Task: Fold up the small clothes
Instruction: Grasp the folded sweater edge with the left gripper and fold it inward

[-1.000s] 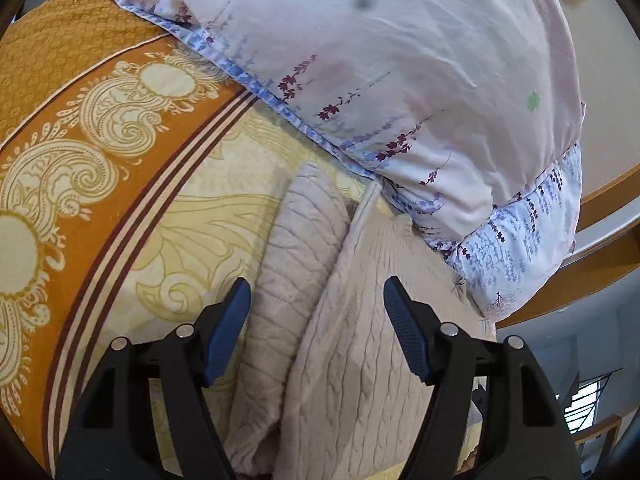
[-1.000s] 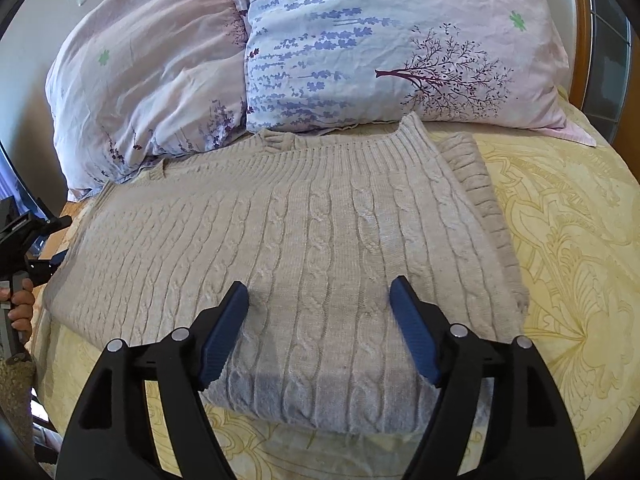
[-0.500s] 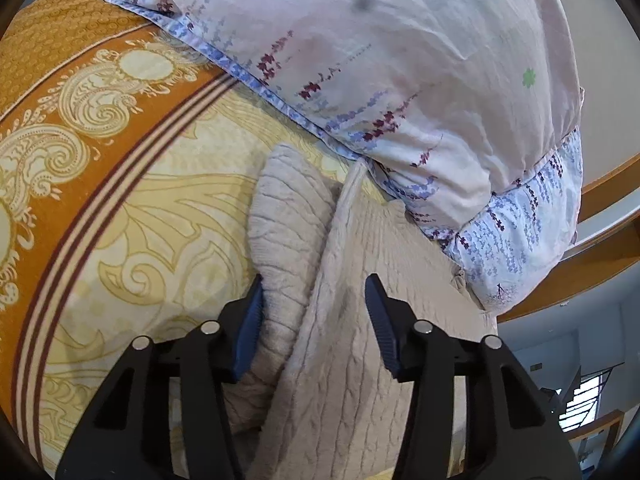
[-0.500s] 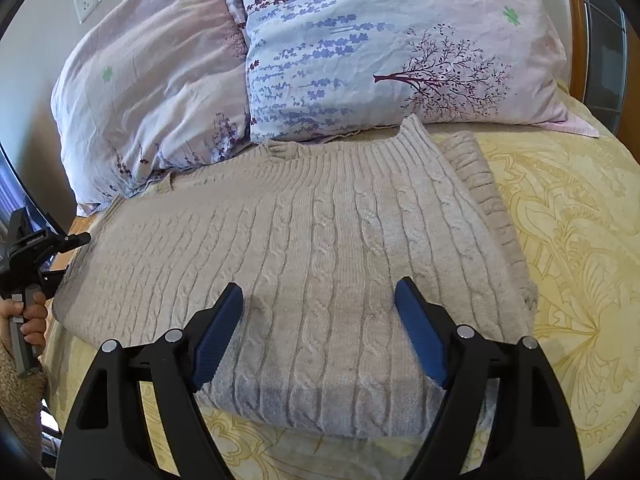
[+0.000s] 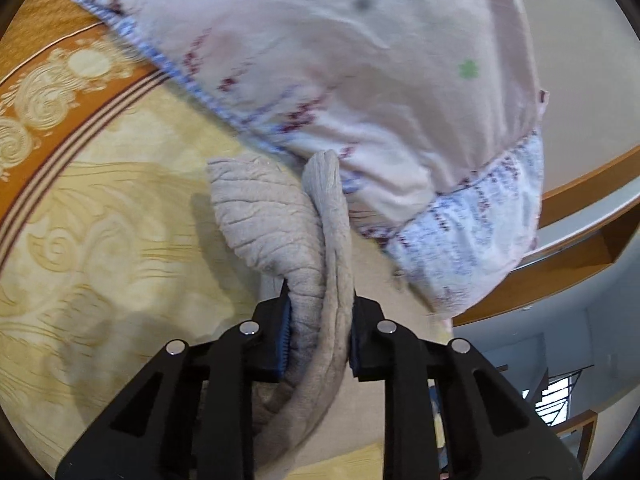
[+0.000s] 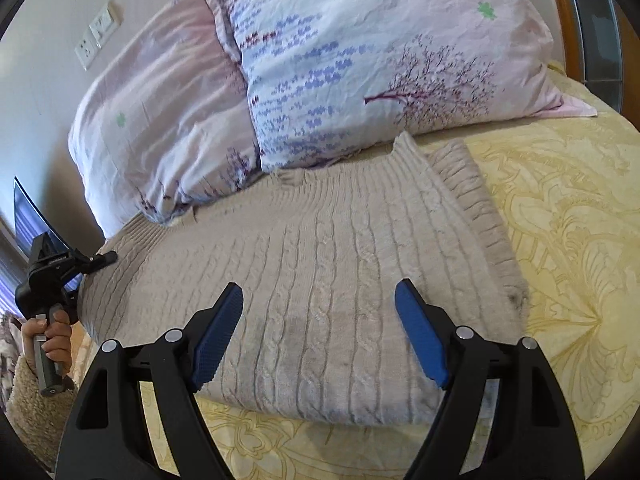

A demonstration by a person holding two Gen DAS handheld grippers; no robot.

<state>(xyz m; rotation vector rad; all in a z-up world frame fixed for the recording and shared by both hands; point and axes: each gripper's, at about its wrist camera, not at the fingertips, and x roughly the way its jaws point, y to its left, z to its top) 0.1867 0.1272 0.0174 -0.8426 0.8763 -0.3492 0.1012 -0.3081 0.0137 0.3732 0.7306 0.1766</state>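
Left wrist view: the left gripper (image 5: pixel 318 334) has its jaws closing on a bunched fold of the beige cable-knit sweater (image 5: pixel 276 224), and the knit fills the narrow gap between the blue pads (image 5: pixel 285 332), which press on it from both sides. Ahead of the fingers the gathered fabric rises in two lobes, a broad ribbed one to the left and a thinner rolled edge to the right. Beyond that, a pink floral pillow (image 5: pixel 360 80) lies across the top, touching the sweater's far edge. Left of the gripper spreads the yellow bedspread (image 5: pixel 100 240) with its orange patterned border.

Right wrist view: the right gripper (image 6: pixel 320 340) hovers with its jaws spread wide and nothing between them, just above the near part of the sweater (image 6: pixel 340 240), which lies flat on the bedspread (image 6: pixel 568 260). Ahead of it, two pillows (image 6: pixel 360 60) lean at the sweater's far edge. Far to the left, a hand (image 6: pixel 54 338) holds the left gripper (image 6: pixel 106 258) at the sweater's left edge.
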